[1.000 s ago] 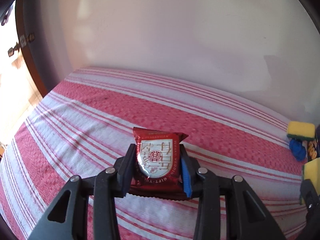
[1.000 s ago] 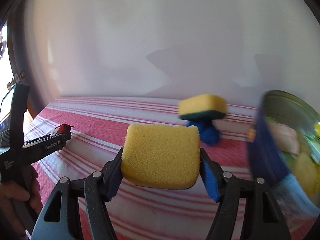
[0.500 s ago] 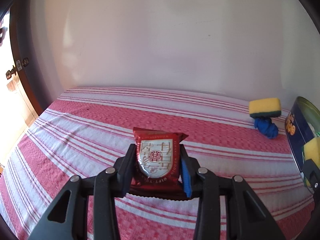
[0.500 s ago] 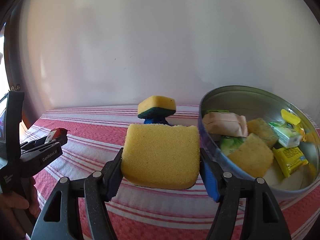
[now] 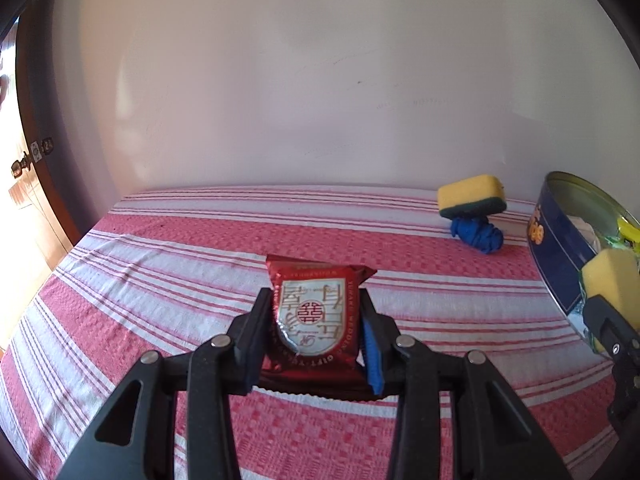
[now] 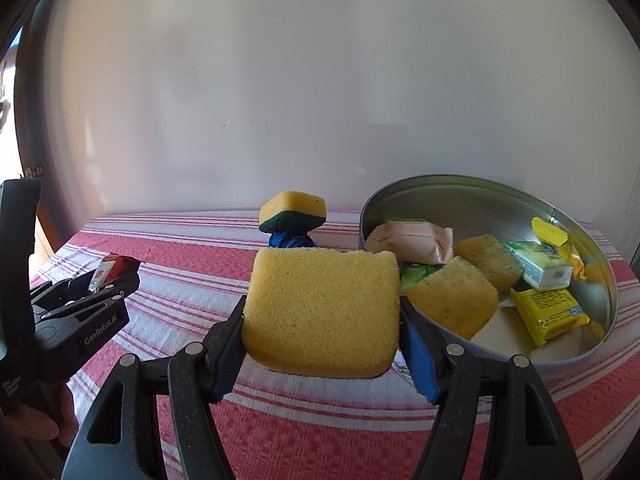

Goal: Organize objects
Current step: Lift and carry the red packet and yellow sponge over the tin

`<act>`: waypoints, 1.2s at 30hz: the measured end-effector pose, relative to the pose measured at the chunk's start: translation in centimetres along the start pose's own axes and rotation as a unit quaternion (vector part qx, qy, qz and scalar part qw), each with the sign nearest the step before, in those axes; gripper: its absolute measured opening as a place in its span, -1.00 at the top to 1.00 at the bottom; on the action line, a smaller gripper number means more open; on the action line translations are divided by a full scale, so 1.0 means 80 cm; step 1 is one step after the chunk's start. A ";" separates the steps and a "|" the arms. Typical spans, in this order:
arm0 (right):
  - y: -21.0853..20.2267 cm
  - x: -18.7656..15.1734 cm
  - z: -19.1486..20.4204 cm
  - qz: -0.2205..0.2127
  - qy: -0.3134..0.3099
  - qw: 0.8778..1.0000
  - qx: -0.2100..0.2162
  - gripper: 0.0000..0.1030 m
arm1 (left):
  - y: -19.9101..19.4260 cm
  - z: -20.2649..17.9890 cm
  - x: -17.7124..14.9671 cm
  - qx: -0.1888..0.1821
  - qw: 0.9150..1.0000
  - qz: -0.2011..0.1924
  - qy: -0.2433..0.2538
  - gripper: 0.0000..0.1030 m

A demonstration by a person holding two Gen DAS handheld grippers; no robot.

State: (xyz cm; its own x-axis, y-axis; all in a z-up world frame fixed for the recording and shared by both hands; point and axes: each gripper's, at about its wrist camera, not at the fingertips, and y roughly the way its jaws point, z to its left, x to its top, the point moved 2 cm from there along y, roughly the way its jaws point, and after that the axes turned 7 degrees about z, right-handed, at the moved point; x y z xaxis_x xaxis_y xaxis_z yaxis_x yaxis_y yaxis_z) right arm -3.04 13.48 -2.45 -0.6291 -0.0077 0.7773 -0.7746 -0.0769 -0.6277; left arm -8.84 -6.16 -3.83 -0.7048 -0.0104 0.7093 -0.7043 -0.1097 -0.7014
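Observation:
My left gripper (image 5: 314,320) is shut on a red snack packet (image 5: 314,316) and holds it above the striped cloth; it also shows at the left of the right wrist view (image 6: 108,280). My right gripper (image 6: 322,312) is shut on a yellow sponge (image 6: 320,312), held just left of the round metal tin (image 6: 472,188). The tin holds several sponges and wrapped snacks. In the left wrist view the tin (image 5: 556,248) and the held sponge (image 5: 612,284) sit at the right edge.
A yellow-and-green sponge (image 6: 292,214) rests on a blue bundle (image 6: 286,239) at the back of the red-and-white striped cloth (image 6: 192,256), near the white wall. It also shows in the left wrist view (image 5: 470,196). A wooden door (image 5: 28,152) is at the left.
Both views have swung right: the tin has come into view. Both grippers keep their holds.

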 end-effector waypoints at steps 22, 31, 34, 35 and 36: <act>-0.043 -0.013 -0.033 -0.045 -0.012 0.999 -0.011 -0.37 | -0.039 -0.039 -0.016 -0.020 1.000 -0.023 -0.006 0.24; -0.055 -0.011 -0.055 -0.064 -0.010 0.998 -0.017 -0.37 | -0.053 -0.068 -0.020 -0.028 0.999 -0.029 0.006 0.23; -0.060 -0.009 -0.064 -0.071 -0.008 0.997 -0.019 -0.37 | -0.055 -0.077 -0.020 -0.030 0.999 -0.029 0.008 0.24; -0.061 -0.008 -0.068 -0.073 -0.006 0.997 -0.019 -0.37 | -0.056 -0.081 -0.020 -0.031 0.999 -0.029 0.009 0.24; -0.063 -0.008 -0.070 -0.074 -0.005 0.997 -0.020 -0.37 | -0.057 -0.084 -0.019 -0.031 0.999 -0.029 0.010 0.24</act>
State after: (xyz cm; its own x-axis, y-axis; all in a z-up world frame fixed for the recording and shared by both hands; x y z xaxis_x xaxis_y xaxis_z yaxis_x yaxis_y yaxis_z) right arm 0.86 19.48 -0.04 -0.5069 -0.0096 0.8620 -0.8612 -0.0377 -0.5069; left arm -5.13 1.03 -2.24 -0.6639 0.0143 0.7477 -0.7474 -0.0468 -0.6628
